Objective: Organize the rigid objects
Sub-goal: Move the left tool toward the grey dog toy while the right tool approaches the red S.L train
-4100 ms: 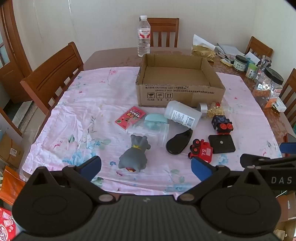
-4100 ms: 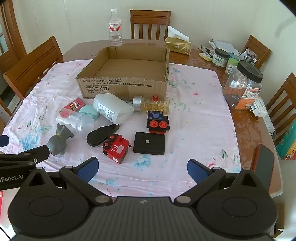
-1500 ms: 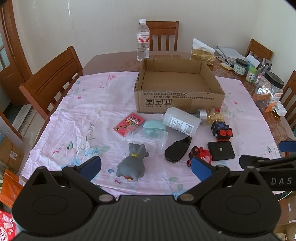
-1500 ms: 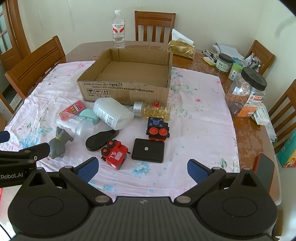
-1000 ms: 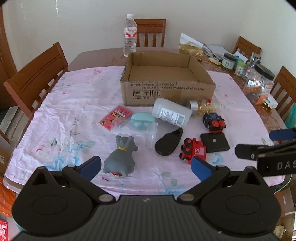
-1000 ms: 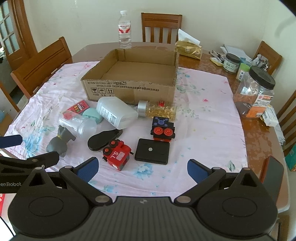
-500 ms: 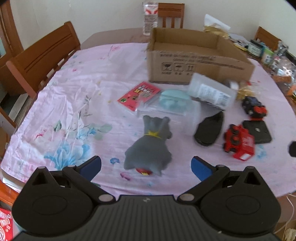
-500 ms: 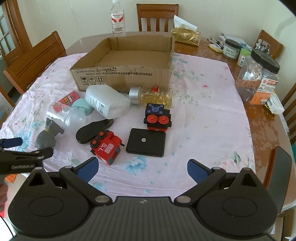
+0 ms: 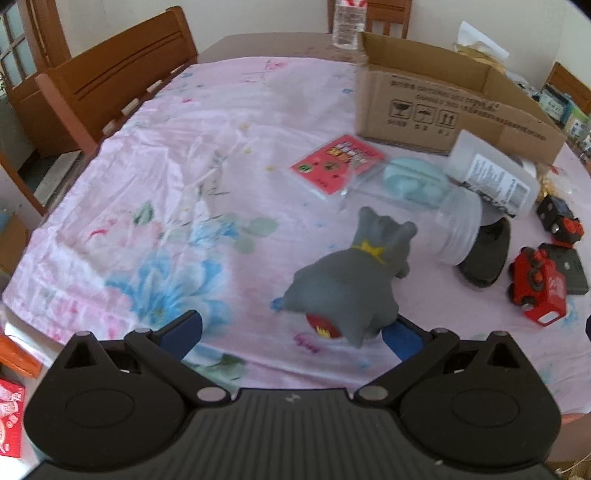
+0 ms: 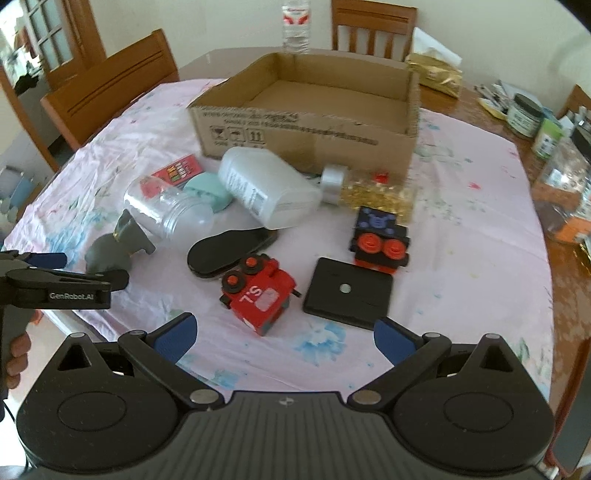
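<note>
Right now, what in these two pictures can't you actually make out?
- Gray dog toy: face unseen in left wrist view, since it faces away.
- Water bottle: cap cut off by top edge, right wrist view.
- White bottle: label print blurred.
- Cardboard box: floor hidden behind its near wall, left wrist view.

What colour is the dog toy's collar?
Yellow, on the grey dog toy; clearest in the left wrist view.

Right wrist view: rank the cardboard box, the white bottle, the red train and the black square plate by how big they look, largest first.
1. cardboard box
2. white bottle
3. black square plate and red train: they look about alike, so I won't rank them. Both lie nearest the camera, which enlarges them.
</note>
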{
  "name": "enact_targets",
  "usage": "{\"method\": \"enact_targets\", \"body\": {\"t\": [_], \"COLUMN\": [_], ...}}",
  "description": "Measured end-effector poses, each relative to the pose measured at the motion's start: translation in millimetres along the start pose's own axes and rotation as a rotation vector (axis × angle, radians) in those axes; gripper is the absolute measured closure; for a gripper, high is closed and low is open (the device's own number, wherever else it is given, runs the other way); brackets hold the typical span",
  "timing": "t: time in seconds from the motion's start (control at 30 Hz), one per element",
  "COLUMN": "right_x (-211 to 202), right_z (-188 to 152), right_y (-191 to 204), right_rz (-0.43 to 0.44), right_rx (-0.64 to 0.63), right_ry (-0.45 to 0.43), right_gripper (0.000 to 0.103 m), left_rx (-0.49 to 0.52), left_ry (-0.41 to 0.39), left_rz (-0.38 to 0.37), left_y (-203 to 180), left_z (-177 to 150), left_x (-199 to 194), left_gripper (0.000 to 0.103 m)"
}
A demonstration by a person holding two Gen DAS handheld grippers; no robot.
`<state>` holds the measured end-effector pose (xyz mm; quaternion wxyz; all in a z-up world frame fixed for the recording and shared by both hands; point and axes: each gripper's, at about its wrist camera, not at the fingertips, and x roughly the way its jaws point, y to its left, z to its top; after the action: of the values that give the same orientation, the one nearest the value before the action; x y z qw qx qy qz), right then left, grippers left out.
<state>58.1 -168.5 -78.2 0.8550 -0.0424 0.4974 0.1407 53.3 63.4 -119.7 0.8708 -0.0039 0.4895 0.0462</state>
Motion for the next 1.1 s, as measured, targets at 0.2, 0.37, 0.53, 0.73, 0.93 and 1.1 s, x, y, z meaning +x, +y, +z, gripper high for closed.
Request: {"method": "enact_targets", "body": {"t": [0.2, 0.37, 0.53, 0.73, 0.93, 1.1], "right_x": [11.8, 20.6, 45.1, 66.5, 59.9, 55.4], "right_z": [0.9, 9.7, 26.4, 32.2, 13.4, 3.3], "right_y": [9.5, 16.2, 20.0, 24.2, 34.2, 34.2], "right_rz": [0.033, 0.093, 0.15, 0.246, 0.286, 0.154], "right_rx": [-0.068, -0.147, -0.231, -0.272, -0.27, -0.236], "right_ry": [0.023, -0.011, -0.022, 0.07, 0.159, 0.107], "right_gripper": [0.0, 0.0, 0.0, 0.0, 0.0, 0.0], "left_rx": [-0.013, -0.033, -0.003, 0.027, 0.052, 0.068], "left_ry": [-0.007, 0.001, 0.0, -0.011, -0.019, -0.028], "left_rz": [0.108, 0.098, 0.055, -0.006, -0.044, -0.072], "left_y": [19.6, 29.8, 21.0, 12.1, 5.1, -3.4], "left_z": [1.2, 2.5, -1.7, -3.8, -0.1, 5.7], "left_x": [4.6, 6.5, 0.5, -7.1, -5.5, 2.6], "left_gripper": [0.0, 0.001, 0.001, 0.001, 0.001, 0.001]}}
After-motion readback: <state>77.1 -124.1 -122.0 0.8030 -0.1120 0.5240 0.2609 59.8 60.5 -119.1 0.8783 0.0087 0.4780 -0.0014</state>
